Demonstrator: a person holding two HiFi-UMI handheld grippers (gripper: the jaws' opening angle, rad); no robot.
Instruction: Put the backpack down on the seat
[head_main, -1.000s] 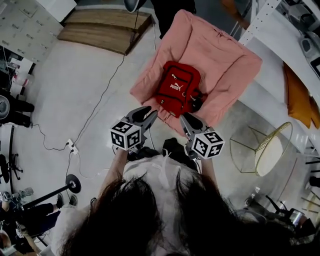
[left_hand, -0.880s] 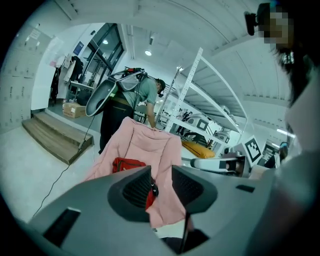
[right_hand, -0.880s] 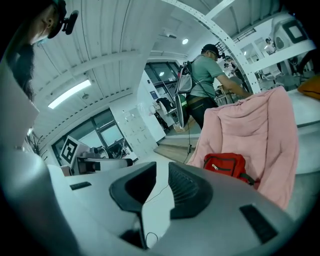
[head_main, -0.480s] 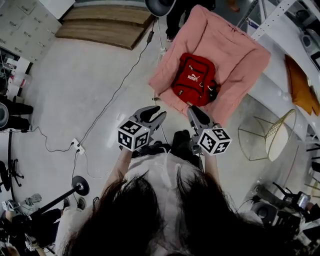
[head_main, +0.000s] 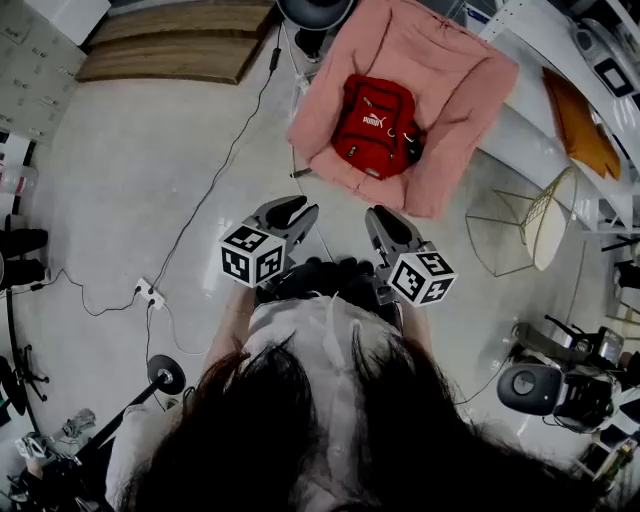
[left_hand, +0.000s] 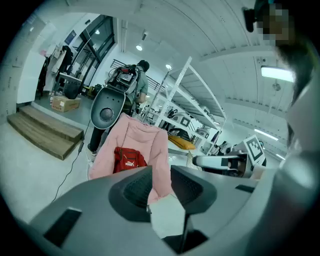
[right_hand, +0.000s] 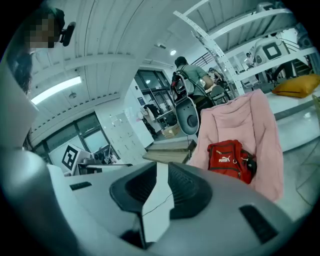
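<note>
- Looking down from the head view, the red backpack already lies on the pink seat, with its long axis running away from the person.
- The left claw and the right claw are over the floor, both well apart from the backpack, which is ahead of them.
- Each claw has its jaws a little apart, with nothing between them.
- The right claw is nearer and almost in line with the backpack, while the left claw stands more to the side.
- I judge that the putting down is done; for any correction, the right claw has the shorter way.
</note>
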